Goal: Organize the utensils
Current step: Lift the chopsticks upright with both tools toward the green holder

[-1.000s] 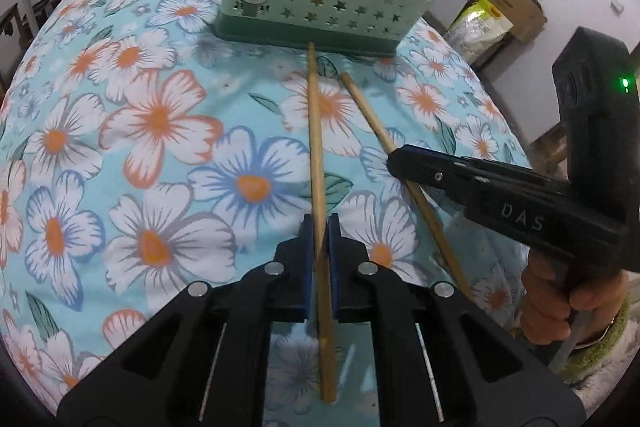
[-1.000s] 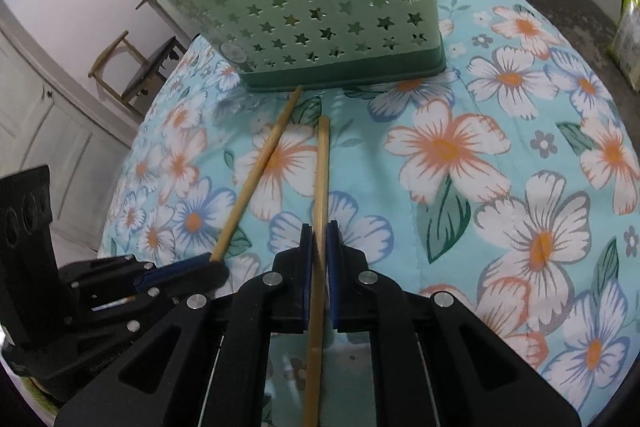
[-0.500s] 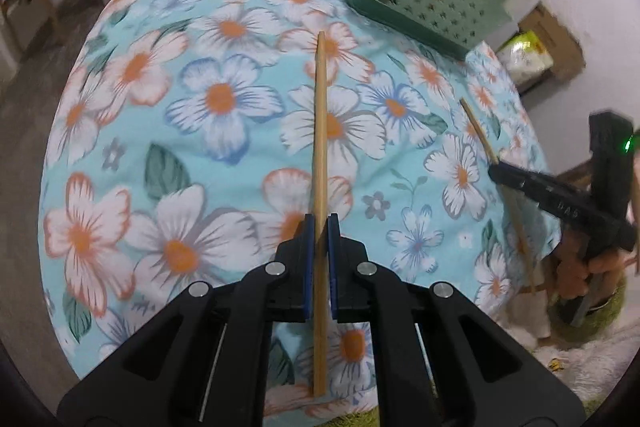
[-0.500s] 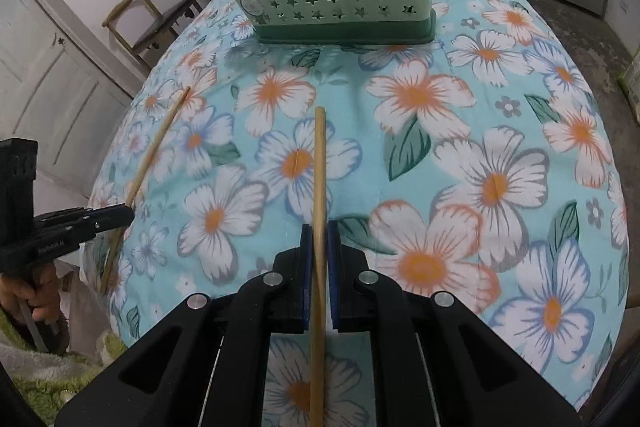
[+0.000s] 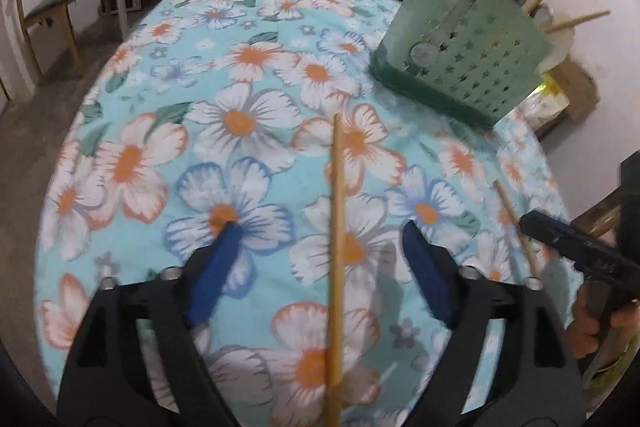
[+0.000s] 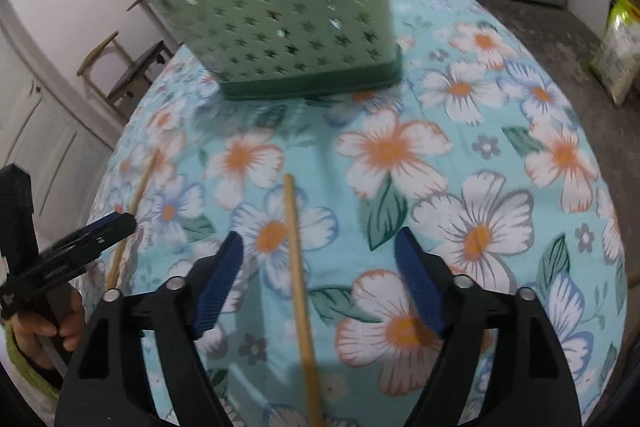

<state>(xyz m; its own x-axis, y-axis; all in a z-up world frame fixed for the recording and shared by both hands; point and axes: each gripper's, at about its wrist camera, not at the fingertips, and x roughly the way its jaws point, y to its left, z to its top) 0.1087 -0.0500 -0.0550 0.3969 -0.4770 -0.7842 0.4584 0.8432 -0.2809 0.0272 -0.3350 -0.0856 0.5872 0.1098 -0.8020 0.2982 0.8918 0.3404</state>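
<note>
Floral cloth (image 5: 240, 155) covers desk; chairs (image 5: 44, 7) stand behind. Both jaws are opening: each chopstick (image 5: 338, 259) (image 6: 298, 287) lies loose between spread, non-touching pads.

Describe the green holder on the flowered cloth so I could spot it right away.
Look at the table covered by the turquoise cloth with white and orange flowers. At its far end stands the green holder, an upright plastic box. Unlike the two bare wooden chopsticks lying flat nearer the tongs, its walls are punched with small stars.

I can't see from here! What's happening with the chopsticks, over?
Left gripper and right gripper jaws opening, pads off. One chopstick between each pair. Green basket ahead, nothing blocking.
</note>
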